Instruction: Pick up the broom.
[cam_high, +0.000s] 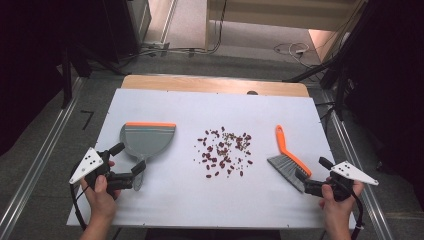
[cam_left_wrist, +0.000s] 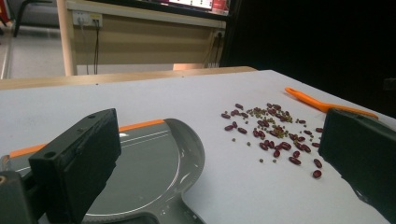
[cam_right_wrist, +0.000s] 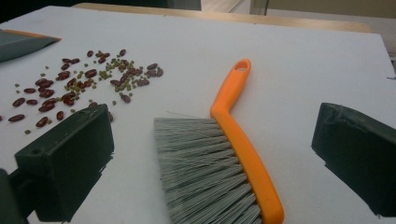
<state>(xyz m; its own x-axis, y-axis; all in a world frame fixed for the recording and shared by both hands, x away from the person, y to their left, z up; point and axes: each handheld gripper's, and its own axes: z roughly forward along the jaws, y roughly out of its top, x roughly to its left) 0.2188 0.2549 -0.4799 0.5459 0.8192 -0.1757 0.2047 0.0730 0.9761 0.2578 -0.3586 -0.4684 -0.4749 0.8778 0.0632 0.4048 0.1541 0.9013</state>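
Note:
A grey dustpan (cam_high: 147, 137) with an orange lip lies on the left of the white board, its handle pointing toward me. My left gripper (cam_high: 131, 156) is open, its jaws either side of the pan's rear and handle. In the left gripper view the dustpan (cam_left_wrist: 149, 163) lies between the wide-apart jaws of the left gripper (cam_left_wrist: 217, 140). A scatter of red and small green beans (cam_high: 225, 147) covers the board's middle. An orange-backed brush (cam_high: 287, 160) with grey bristles lies on the right. My right gripper (cam_high: 311, 168) is open, and its jaws straddle the brush (cam_right_wrist: 233, 140) head without closing on it.
The white board (cam_high: 165, 200) covers a wooden table (cam_high: 215, 84) whose far edge shows beyond it. The brush's handle (cam_left_wrist: 322, 105) points away toward the far right. Metal rails run along the floor on both sides. Cables lie on the floor behind the table.

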